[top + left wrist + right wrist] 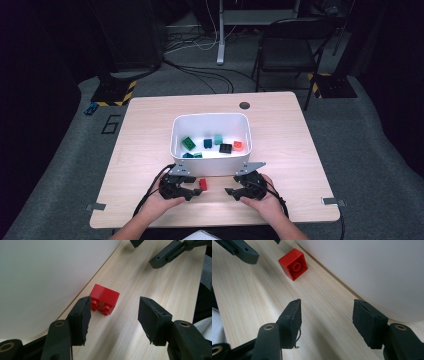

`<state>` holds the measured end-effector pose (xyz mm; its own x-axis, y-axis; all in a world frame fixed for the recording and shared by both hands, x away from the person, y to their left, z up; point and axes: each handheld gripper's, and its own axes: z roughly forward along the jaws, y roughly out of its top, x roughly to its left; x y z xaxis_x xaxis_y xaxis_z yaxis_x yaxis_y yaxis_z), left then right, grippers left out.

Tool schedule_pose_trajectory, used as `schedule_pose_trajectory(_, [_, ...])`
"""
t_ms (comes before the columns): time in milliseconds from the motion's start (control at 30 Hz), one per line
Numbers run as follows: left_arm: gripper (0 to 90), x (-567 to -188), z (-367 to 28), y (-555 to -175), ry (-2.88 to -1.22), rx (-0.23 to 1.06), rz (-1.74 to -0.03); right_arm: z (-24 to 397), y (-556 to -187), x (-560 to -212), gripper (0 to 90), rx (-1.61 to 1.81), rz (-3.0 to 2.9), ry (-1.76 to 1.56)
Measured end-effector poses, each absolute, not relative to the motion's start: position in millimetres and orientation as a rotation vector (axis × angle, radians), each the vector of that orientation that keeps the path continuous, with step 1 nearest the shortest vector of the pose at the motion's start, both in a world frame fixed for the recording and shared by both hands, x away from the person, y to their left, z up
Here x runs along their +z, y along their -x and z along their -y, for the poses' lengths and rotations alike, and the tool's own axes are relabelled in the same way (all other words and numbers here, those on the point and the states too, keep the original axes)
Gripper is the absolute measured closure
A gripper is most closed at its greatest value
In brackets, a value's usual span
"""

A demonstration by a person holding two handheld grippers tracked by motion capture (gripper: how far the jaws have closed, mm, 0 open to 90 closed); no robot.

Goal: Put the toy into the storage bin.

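Black jaws of your left gripper [113,312] stand spread, the red brick [105,298] lying on its side on the table [280,135] just beyond them, beside the white bin [210,123]. Slide forward until both pads flank it, then squeeze. Your right gripper [325,315] rests spread, empty.

The pale wooden table [145,150] carries a white bin [210,165] just beyond both pairs of jaws. A red brick [203,184] lies on its side on the wood, between the two pairs of jaws, close against the bin's wall.
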<state>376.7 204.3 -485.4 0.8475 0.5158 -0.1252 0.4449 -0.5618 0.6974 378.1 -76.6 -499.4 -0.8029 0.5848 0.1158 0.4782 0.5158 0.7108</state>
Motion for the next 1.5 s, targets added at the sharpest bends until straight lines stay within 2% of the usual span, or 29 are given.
schedule_pose_trajectory(300, [41.0,-506.9,-196.5,-381.1,-2.289,0.096,-0.709,77.0,-378.0,-498.8,39.9,1.161,-2.611,-0.919])
schedule_pose_trajectory(733, [41.6,-512.6,-181.5,-384.2,-2.265,0.106,-0.702,77.4,-378.1,-498.5,39.9,1.164,-2.607,-0.921])
schedule_pose_trajectory(867, [45.6,-514.7,-176.0,-385.5,-2.278,0.108,-0.676,77.2,-378.1,-498.6,39.9,1.163,-2.607,-0.919])
schedule_pose_trajectory(1133, [65.2,-514.3,-172.4,-383.8,-2.301,0.158,-0.658,77.7,-378.3,-498.5,39.9,1.166,-2.607,-0.918])
schedule_pose_trajectory(1500, [66.9,-505.4,-175.4,-381.4,-2.308,0.166,-0.648,77.0,-378.4,-499.0,39.9,1.164,-2.609,-0.916])
